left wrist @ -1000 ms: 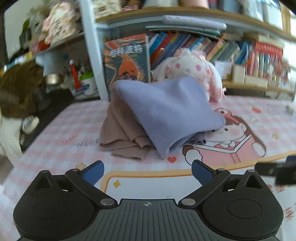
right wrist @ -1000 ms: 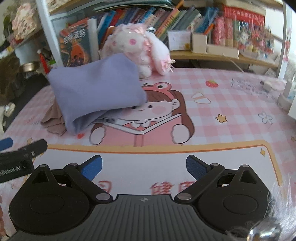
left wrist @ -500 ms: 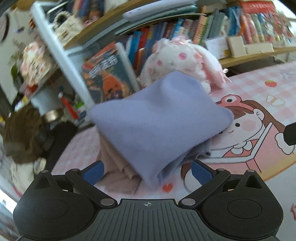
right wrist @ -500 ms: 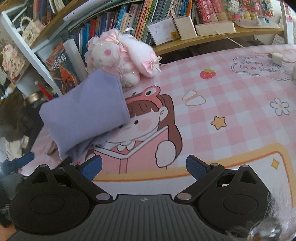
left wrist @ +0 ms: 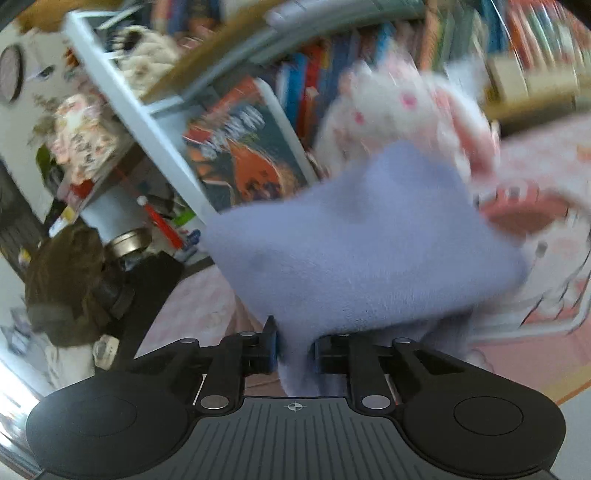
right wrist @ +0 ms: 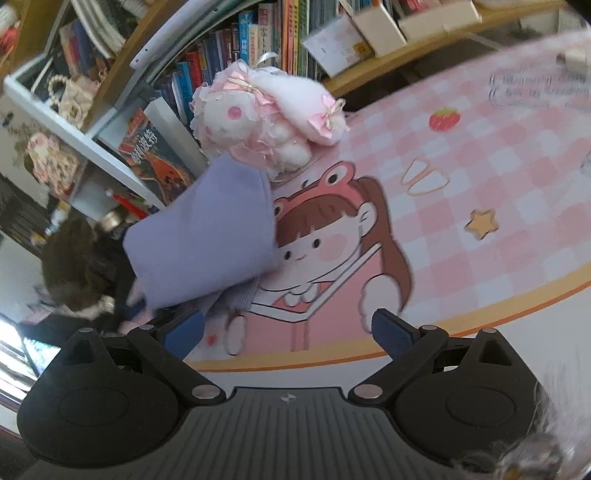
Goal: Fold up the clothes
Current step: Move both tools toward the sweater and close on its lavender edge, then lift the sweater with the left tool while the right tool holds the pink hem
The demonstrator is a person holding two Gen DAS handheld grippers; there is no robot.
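bookshelf [right wrist: 258,33] holds books behind lilac garment [left wrist: 362,251] clamped in left jaws.

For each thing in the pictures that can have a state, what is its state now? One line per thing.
left claw: shut on the lilac garment's near edge.
right claw: open, holding nothing, over the mat.
lilac garment: folded, pinched at its near edge.
plush toy: lying on the mat behind the garment.
pink checked mat: spread flat.
books: standing on the shelf.
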